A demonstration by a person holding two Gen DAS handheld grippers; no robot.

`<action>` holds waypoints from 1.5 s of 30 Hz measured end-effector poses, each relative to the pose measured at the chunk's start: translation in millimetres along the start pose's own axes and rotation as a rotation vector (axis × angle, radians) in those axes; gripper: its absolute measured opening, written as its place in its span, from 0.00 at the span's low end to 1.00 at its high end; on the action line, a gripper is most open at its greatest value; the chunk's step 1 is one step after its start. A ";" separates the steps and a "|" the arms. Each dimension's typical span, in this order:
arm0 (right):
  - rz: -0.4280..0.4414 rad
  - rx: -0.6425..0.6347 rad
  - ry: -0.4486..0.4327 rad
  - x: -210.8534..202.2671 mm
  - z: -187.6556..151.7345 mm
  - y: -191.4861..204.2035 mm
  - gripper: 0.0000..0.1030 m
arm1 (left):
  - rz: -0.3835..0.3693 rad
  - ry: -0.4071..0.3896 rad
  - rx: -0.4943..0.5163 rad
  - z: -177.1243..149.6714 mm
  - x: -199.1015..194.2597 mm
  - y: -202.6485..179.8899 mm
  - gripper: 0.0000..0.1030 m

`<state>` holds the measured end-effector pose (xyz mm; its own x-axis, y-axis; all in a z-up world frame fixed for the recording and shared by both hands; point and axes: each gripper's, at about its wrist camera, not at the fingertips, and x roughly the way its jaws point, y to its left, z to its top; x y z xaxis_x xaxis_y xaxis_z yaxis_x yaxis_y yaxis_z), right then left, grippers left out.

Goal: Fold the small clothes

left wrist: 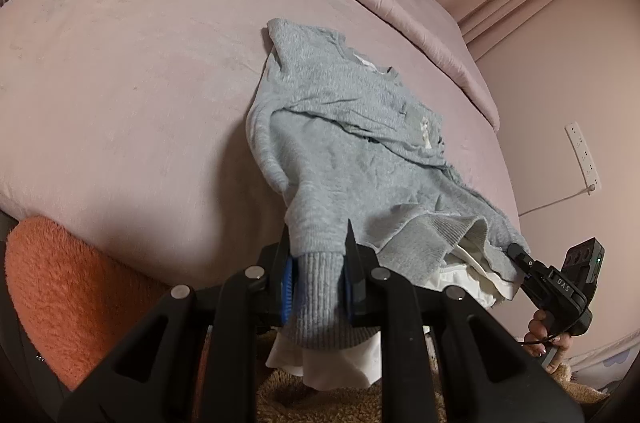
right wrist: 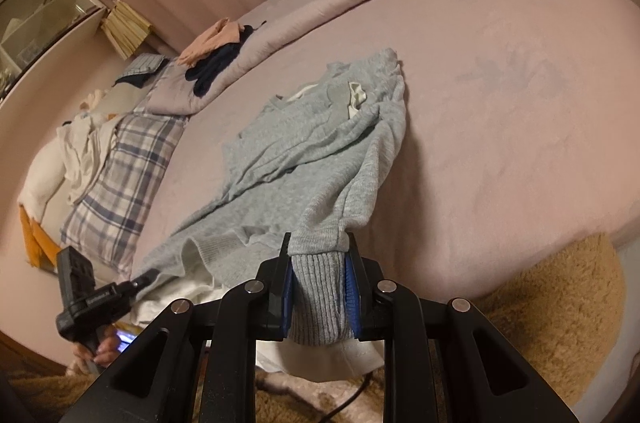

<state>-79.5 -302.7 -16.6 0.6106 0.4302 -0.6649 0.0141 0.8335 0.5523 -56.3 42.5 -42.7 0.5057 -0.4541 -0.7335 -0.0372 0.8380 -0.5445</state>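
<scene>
Small grey knitted sweater [left wrist: 348,143] with white lining lies spread on the bed with the pink cover [left wrist: 120,83], near its front edge, hem and cuffs hanging over that edge. Left hand-held gripper [left wrist: 318,283]: jaws narrow, clamped on one ribbed grey cuff [left wrist: 320,295]. Right hand-held gripper [right wrist: 320,287]: jaws narrow, clamped on the other ribbed cuff [right wrist: 318,299]. Plaid pillow [right wrist: 120,175] at the bed's head end, well apart from the sweater
</scene>
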 end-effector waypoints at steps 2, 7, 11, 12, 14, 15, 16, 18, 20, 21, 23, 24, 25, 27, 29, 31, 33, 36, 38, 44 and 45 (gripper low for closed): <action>0.005 0.003 -0.002 0.7 2.6 -0.6 0.22 | 0.000 -0.002 -0.004 5.0 2.8 -0.6 0.17; 0.018 0.016 0.000 4.3 8.3 -2.8 0.22 | -0.005 -0.010 0.006 13.4 6.1 -4.9 0.17; 0.018 0.030 0.005 6.9 14.3 -5.7 0.22 | -0.018 -0.013 0.001 21.4 11.0 -3.8 0.18; 0.019 0.029 0.005 7.2 16.4 -6.4 0.22 | -0.019 -0.014 0.002 22.8 11.6 -3.3 0.18; 0.019 0.029 0.004 8.3 19.4 -6.6 0.22 | -0.018 -0.017 0.007 26.1 13.5 -4.3 0.18; 0.018 0.028 0.002 8.8 21.2 -6.4 0.22 | -0.019 -0.017 0.010 27.0 13.6 -4.3 0.18; 0.019 0.028 0.000 9.3 23.0 -6.1 0.22 | -0.018 -0.018 0.011 29.2 15.5 -5.2 0.18; 0.019 0.028 -0.003 10.6 27.1 -6.1 0.22 | -0.019 -0.022 0.017 32.2 15.8 -5.7 0.18; 0.022 0.031 -0.002 13.0 30.7 -6.7 0.22 | -0.019 -0.032 0.024 37.5 17.8 -7.1 0.18; 0.024 0.033 -0.001 14.5 32.7 -7.3 0.22 | -0.020 -0.032 0.024 39.3 18.1 -6.5 0.18; 0.022 0.039 0.001 17.8 36.6 -8.5 0.22 | -0.023 -0.030 0.021 44.3 22.1 -6.9 0.18; 0.021 0.039 0.002 18.5 38.1 -8.9 0.22 | -0.024 -0.029 0.023 46.6 23.0 -6.9 0.18; 0.021 0.040 0.003 19.7 39.8 -9.1 0.22 | -0.022 -0.029 0.026 49.1 24.5 -7.4 0.18; 0.021 0.038 0.003 22.2 43.8 -8.7 0.22 | -0.022 -0.031 0.029 54.5 27.0 -8.2 0.18; 0.020 0.037 0.003 24.6 48.2 -8.4 0.22 | -0.026 -0.035 0.029 60.0 29.2 -9.2 0.18; 0.015 0.033 0.001 26.2 52.1 -8.7 0.22 | -0.029 -0.039 0.031 64.5 30.8 -10.3 0.18; 0.014 0.031 -0.002 27.3 56.3 -8.0 0.22 | -0.030 -0.041 0.034 69.3 32.6 -11.2 0.18; 0.015 0.027 -0.004 29.1 62.8 -7.5 0.22 | -0.039 -0.037 0.024 76.1 35.7 -9.7 0.18; 0.014 0.027 -0.003 31.0 67.3 -7.3 0.22 | -0.042 -0.037 0.019 79.3 37.4 -9.0 0.18; 0.016 0.029 -0.002 38.4 77.9 -8.7 0.22 | -0.046 -0.028 0.011 90.0 44.0 -7.4 0.18; 0.014 0.027 -0.002 39.9 79.9 -8.2 0.22 | -0.047 -0.026 0.009 91.1 44.2 -6.8 0.18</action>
<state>8.0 -320.1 -7.5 0.6129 0.4407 -0.6559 0.0270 0.8178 0.5748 44.9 44.3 -34.4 0.5294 -0.4851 -0.6960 -0.0055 0.8184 -0.5746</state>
